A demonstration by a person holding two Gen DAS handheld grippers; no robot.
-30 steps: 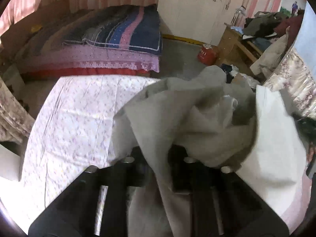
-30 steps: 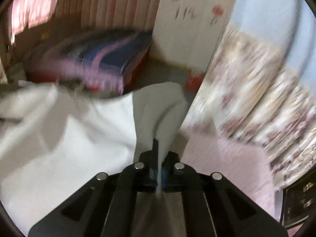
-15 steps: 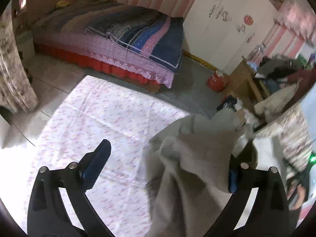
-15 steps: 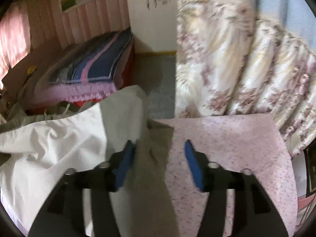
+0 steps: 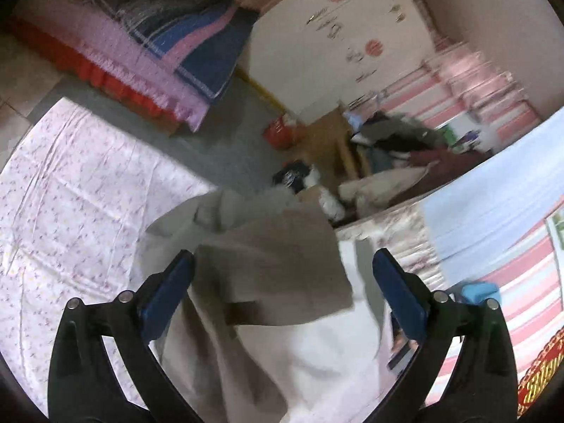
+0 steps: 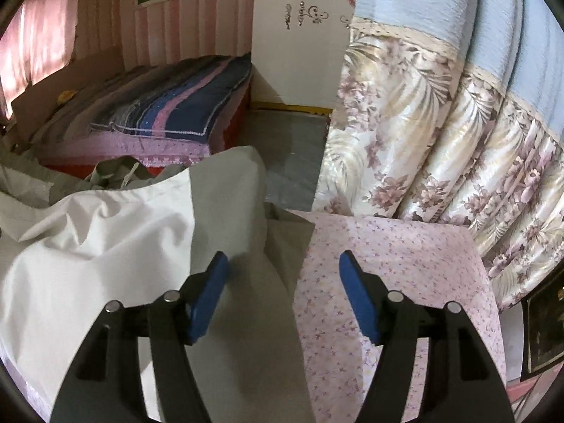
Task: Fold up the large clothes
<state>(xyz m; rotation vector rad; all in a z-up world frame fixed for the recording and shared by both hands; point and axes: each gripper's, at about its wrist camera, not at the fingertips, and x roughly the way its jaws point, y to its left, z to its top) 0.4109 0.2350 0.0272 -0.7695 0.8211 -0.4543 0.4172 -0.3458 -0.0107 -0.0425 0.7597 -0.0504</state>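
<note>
A large pale grey-white garment point(image 5: 275, 282) lies crumpled on the floral pink sheet point(image 5: 70, 204) of the work surface. In the left wrist view my left gripper point(image 5: 282, 278) is open wide above the garment, its blue pads either side of a folded flap, holding nothing. In the right wrist view the garment point(image 6: 105, 246) covers the left half of the sheet point(image 6: 387, 246). My right gripper point(image 6: 283, 275) is open above the garment's right edge, with nothing between its jaws.
A bed with striped blue and pink blankets point(image 6: 169, 116) stands beyond a strip of grey floor point(image 6: 292, 141). A floral curtain point(image 6: 423, 141) hangs at the right. A wooden table piled with clothes point(image 5: 387, 148) and a red container point(image 5: 280, 130) stand by the white wardrobe point(image 5: 335, 35).
Both grippers were shut on the garment a second ago and have opened and let it go. The garment has dropped onto the sheet. The left view has swung to the right.
</note>
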